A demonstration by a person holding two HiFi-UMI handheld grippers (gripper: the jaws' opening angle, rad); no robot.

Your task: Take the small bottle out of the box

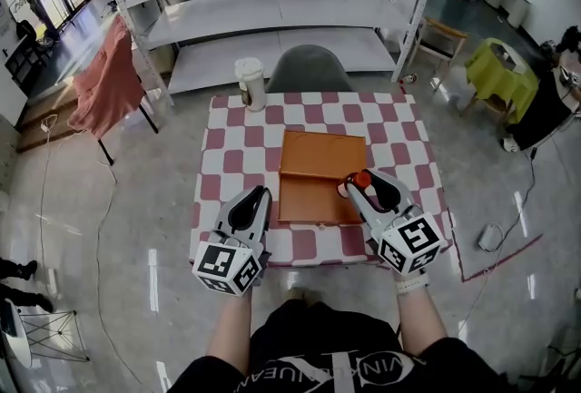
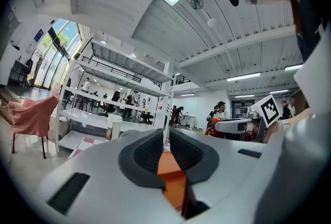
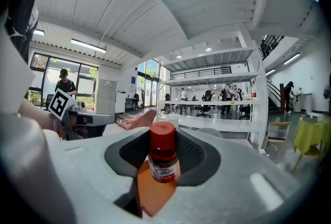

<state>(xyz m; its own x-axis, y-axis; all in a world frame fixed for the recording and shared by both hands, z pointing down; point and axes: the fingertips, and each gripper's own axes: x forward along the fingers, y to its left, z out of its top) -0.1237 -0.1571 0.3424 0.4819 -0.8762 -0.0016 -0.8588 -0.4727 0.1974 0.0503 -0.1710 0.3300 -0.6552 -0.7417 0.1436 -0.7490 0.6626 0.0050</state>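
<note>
A small bottle [image 3: 163, 158] with a red cap and a white label stands upright between the jaws of my right gripper [image 3: 163, 162], which is shut on it. In the head view the small bottle [image 1: 361, 180] shows as a red cap at the tip of the right gripper [image 1: 359, 185], above the right edge of the open orange box [image 1: 313, 178]. The box lies open on the checkered table [image 1: 227, 151]. My left gripper [image 1: 251, 203] hovers at the box's left edge, its jaws nearly closed with nothing between them; orange box [image 2: 173, 179] shows through the narrow gap.
A white-lidded cup [image 1: 251, 83] stands at the table's far left corner. A grey chair [image 1: 309, 71] sits behind the table, metal shelving [image 1: 272, 1] beyond it. A chair draped in pink cloth [image 1: 109, 78] is at left, a yellow-covered stool [image 1: 497, 73] at right.
</note>
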